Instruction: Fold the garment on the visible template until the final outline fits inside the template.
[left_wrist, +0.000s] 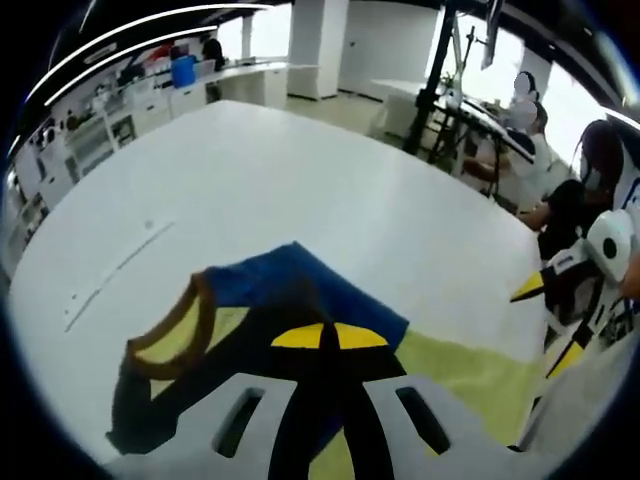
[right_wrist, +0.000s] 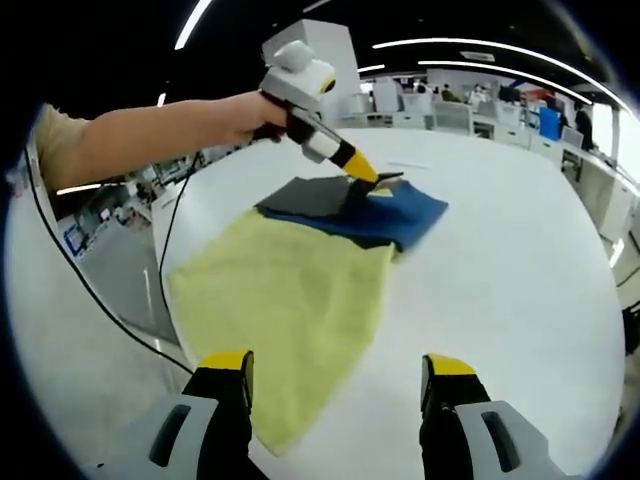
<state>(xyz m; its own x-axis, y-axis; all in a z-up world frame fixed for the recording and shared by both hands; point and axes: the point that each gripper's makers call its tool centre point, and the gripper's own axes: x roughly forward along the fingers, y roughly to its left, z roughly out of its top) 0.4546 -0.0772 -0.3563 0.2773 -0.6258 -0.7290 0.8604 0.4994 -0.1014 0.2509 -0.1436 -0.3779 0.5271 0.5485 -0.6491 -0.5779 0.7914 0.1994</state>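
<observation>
The soft yellow and navy-blue cloth garment lies on the smooth white table, its yellow body spread flat and limp towards the table's near edge, its blue part with brown-trimmed neckline folded over in a rumpled layer. The left gripper, yellow-tipped, has its jaws pinched together on the blue fabric. The right gripper hovers above the yellow hem, jaws wide apart, holding nothing.

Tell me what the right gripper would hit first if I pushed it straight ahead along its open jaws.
Probably the garment: its yellow part lies on the table just ahead of the right gripper. Farther on, the left gripper pinches the blue part. Depth is uncertain.
</observation>
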